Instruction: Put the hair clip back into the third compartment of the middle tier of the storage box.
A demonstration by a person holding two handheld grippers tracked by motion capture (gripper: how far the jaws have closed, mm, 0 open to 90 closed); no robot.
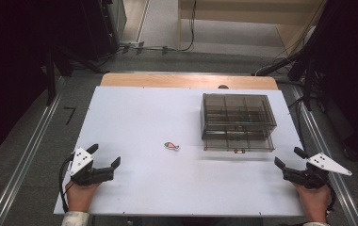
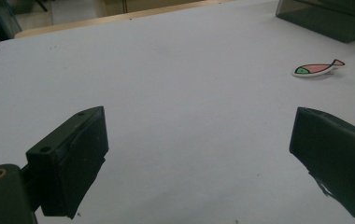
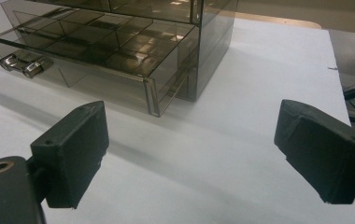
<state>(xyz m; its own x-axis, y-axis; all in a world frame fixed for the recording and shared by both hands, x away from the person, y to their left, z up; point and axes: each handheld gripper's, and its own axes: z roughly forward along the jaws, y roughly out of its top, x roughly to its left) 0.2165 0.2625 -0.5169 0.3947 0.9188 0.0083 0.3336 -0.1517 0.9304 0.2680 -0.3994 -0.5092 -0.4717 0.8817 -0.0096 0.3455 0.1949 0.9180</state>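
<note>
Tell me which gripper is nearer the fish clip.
Left. The left gripper sits apart from the fish clip, toward the table's left edge; the right gripper is farther off, past the drawer box.

White table (image 1: 134, 117) bears drawer box (image 1: 237, 121), fish sticker (image 1: 171, 146).

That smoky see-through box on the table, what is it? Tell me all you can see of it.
The drawer box looks like tinted, transparent grey-brown plastic, a small cabinet with drawers split by dividers into compartments. It stands upright on the white table, toward the far right. Its bottom drawer is pulled partly out toward the person and carries a small shiny metal handle on its front. The compartments in view look empty. Nothing touches it but the table; the fish-shaped piece lies apart, to its left.
</note>
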